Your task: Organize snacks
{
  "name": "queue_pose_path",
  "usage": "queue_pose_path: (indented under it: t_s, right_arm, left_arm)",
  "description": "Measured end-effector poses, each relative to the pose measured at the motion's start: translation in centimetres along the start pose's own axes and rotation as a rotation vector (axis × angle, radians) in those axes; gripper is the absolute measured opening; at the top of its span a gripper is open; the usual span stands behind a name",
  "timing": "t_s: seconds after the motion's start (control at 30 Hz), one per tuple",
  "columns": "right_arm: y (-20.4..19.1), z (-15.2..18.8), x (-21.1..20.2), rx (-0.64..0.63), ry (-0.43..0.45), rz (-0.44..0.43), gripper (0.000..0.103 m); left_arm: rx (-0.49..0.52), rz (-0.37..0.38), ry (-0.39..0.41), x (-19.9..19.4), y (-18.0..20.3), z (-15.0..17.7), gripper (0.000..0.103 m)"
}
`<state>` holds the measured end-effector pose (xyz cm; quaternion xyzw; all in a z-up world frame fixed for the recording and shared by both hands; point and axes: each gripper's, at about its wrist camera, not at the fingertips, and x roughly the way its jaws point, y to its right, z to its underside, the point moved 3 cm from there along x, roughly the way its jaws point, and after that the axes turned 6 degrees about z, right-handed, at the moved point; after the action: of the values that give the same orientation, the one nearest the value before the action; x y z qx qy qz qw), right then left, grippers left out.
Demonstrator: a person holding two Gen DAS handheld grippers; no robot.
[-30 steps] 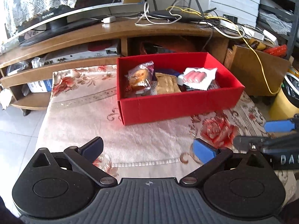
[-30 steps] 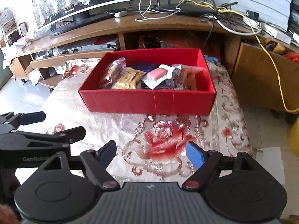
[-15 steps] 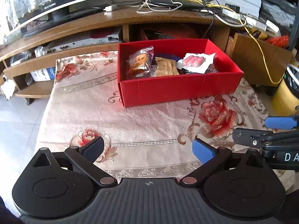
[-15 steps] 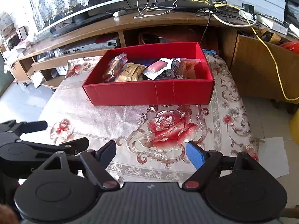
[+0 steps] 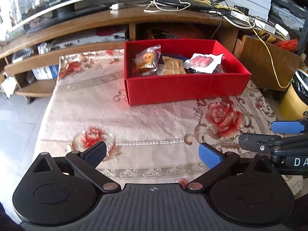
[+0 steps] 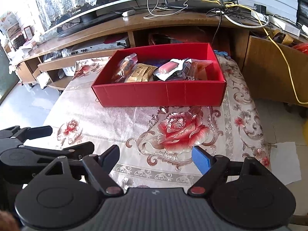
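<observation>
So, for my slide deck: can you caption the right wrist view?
Open right gripper hovers over the floral tablecloth, facing a red box filled with wrapped snacks.

Both grippers drew back from red cardboard box (image 5: pixel 184 84); more floral satin tablecloth (image 5: pixel 154 123) came into view.

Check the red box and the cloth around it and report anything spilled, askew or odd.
Nothing spilled: the tablecloth around the red box is bare. Inside, the snacks lie in a loose heap, the sausage pack tilted on top of others. The box itself looks intact.
</observation>
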<state>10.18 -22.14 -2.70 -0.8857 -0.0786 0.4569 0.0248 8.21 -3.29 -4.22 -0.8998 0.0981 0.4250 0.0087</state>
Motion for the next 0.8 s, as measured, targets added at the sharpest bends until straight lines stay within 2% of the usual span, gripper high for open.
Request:
queue_pose_path:
  t_s: [0.3, 0.47, 0.8]
  right_arm:
    - [-0.24, 0.28, 0.04, -0.006, -0.007, -0.01, 0.075]
    - [-0.45, 0.37, 0.08, -0.013, -0.012, -0.015, 0.075]
    - [-0.3, 0.48, -0.01, -0.005, -0.012, -0.018, 0.078]
  left_arm:
    - [-0.044, 0.007, -0.02, 0.1, -0.29, 0.33, 0.102]
    - [-0.078, 0.039, -0.05, 0.41, -0.49, 0.48, 0.1]
    - [-0.051, 0.043, -0.009, 0.1, -0.42, 0.38, 0.102]
